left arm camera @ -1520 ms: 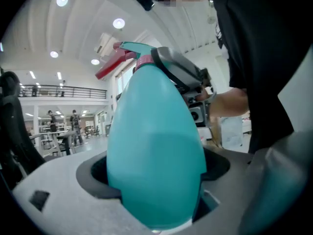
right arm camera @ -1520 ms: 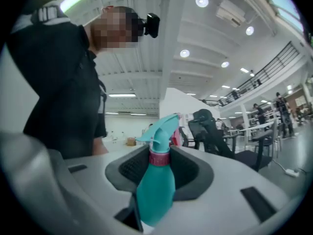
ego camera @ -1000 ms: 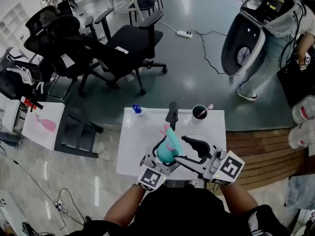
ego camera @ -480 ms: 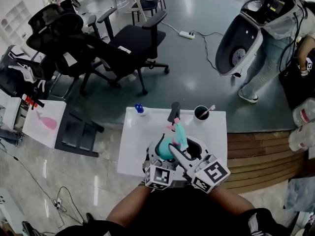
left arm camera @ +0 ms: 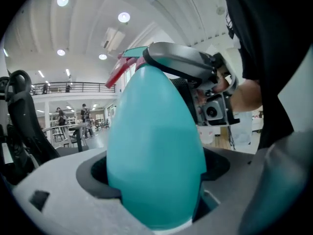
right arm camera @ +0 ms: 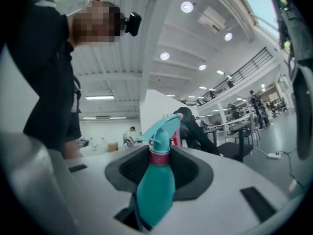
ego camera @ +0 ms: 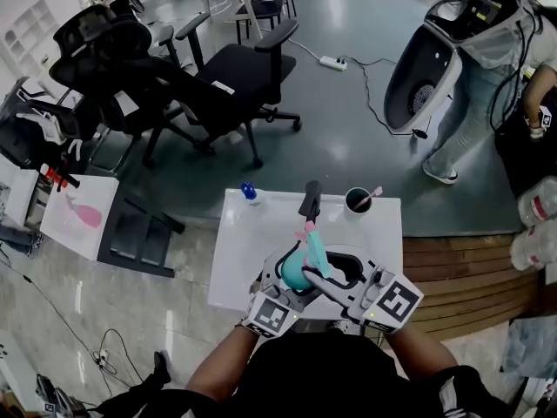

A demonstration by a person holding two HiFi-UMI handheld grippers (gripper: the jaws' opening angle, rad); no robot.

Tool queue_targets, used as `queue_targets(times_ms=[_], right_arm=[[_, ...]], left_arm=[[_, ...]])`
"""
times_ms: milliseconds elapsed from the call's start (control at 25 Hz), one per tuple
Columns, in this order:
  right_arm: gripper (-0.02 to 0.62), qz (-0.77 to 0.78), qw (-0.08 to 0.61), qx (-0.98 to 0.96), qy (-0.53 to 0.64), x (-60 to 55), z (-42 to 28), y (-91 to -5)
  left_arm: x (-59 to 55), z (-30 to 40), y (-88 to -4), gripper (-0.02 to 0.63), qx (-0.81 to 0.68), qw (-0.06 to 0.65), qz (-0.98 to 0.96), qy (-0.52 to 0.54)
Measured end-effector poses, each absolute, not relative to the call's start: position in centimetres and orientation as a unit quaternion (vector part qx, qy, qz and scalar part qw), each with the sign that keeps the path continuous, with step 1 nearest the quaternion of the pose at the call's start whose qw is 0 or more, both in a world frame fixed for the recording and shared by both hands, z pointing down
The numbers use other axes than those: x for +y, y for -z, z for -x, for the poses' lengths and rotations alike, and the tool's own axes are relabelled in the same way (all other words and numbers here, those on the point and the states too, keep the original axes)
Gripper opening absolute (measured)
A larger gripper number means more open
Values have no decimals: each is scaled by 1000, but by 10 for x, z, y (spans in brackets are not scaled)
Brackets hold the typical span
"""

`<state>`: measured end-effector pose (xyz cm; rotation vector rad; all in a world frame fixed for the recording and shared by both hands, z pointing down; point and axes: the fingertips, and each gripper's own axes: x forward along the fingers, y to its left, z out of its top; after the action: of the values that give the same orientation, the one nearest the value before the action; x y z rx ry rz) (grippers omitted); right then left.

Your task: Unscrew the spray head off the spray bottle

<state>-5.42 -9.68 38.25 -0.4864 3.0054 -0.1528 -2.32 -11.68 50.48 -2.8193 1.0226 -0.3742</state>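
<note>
Teal spray bottle remains above the near edge of the table, its body clamped in the fingers of the left gripper; the right gripper, wide open beside it a second ago, has been closing its fingers, which now press on the pink collar under the spray head.

Teal egg-shaped plastic spray bottle: roughly upright at near side of white counter, body clamped in left gripper. Teal plastic spray head w/ dark-pink collar ring + pink trigger is still on the neck. Nozzle & trigger face away from the person.
</note>
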Motion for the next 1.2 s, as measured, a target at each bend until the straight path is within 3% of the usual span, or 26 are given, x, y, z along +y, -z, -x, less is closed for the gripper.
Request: queue_targets(times_ms=[440,600,720,960,1200], right_arm=[[140,-88,9,996,7,-37,38,-365],[158,-22,35,999,3,-53,40,-364],[239,57,23,998,17,-68,45,-377],[229,200,70,975,69,-104,36,-389],[187,251,66,961,99,-114,36,-396]], left_arm=[[-57,-13,-467,462,168,61,982,61],[-79,-6,-474,462,234,42,969,67],[-100,5,-493,462,285,58,951,101],[-129,24,-511,462,380,51,915,123],[-134,27,-531,462,424,27,894,141]])
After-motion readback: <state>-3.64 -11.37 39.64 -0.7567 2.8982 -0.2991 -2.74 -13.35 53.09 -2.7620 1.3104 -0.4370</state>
